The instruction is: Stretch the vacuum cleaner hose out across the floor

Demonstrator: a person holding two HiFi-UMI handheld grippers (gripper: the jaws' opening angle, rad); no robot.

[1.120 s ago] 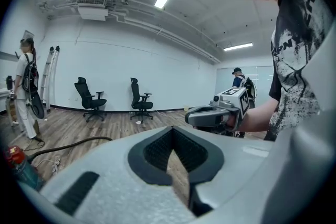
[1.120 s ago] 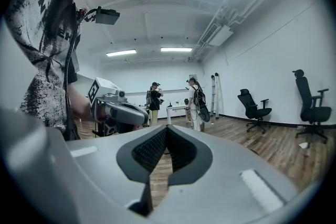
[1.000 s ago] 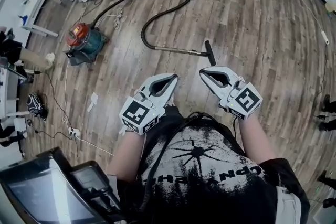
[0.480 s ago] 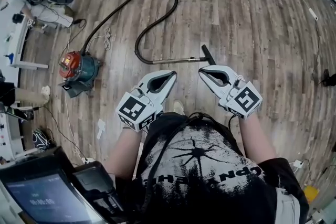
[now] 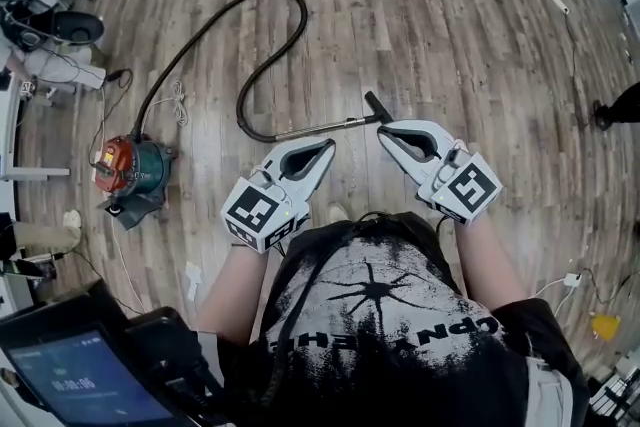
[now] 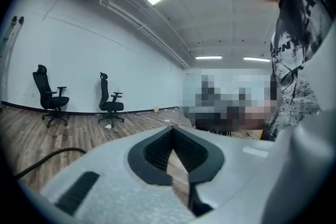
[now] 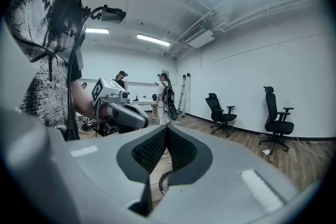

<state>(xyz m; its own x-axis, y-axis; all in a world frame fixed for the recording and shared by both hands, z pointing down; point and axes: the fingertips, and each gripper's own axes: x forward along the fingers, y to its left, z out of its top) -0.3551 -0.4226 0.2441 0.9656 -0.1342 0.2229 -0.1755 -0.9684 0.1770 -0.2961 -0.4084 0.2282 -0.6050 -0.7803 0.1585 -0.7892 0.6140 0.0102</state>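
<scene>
Wood floor (image 5: 480, 65): vacuum cleaner hose (image 5: 241, 105) is laid curved at upper centre, vacuum cleaner (image 5: 128, 171) at left. Left gripper (image 5: 326, 149) and right gripper (image 5: 388, 132) are held clenched, empty, mid-frame.

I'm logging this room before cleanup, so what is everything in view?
vacuum cleaner: one, red and teal, floor at left
hose: one, black, looping over the floor
wand: one, metal, black nozzle, floor at centre
cord: one, white, floor beside the hose
office chairs: two, black, along the white wall
ladder: one, pale, against the far wall
left gripper: one, white, shut, empty
right gripper: one, white, shut, empty
</scene>
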